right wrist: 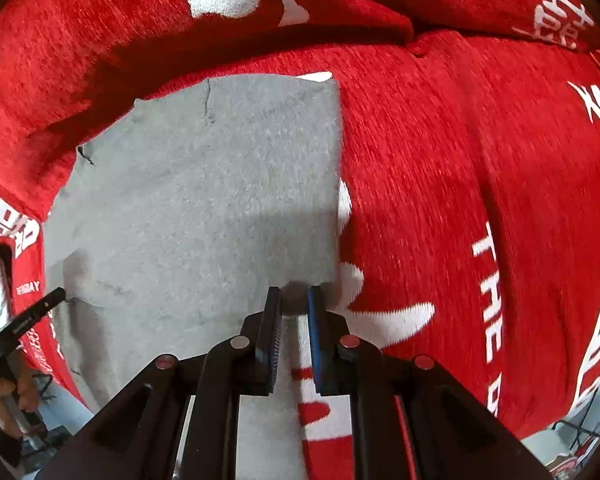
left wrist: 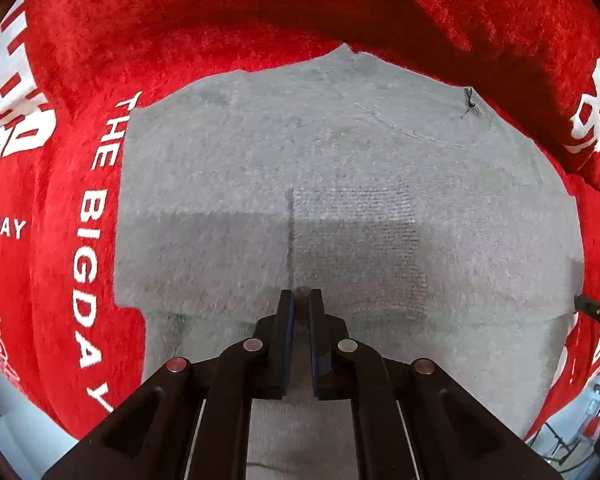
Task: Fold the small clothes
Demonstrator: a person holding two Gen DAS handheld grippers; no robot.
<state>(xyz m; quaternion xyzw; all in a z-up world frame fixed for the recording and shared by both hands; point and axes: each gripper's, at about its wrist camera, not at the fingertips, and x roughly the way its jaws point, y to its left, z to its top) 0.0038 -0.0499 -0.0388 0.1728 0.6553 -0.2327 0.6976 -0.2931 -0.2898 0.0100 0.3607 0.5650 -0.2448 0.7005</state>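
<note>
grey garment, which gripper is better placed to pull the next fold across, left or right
Right, probably: the right gripper pinches the grey garment at its side edge, while the left gripper grips mid-panel, away from either side.

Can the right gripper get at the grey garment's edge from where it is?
Probably yes: the right gripper is already pinching the grey garment at its edge beside the red cloth, nothing between.

Left claw: matte black linkage arms, four round silver pivot pins, two flat fingers with blue pads. Right claw: identical black frame, pins tinted red, blue ribbed pads. Bare-skinned hand at 8 o'clock.
</note>
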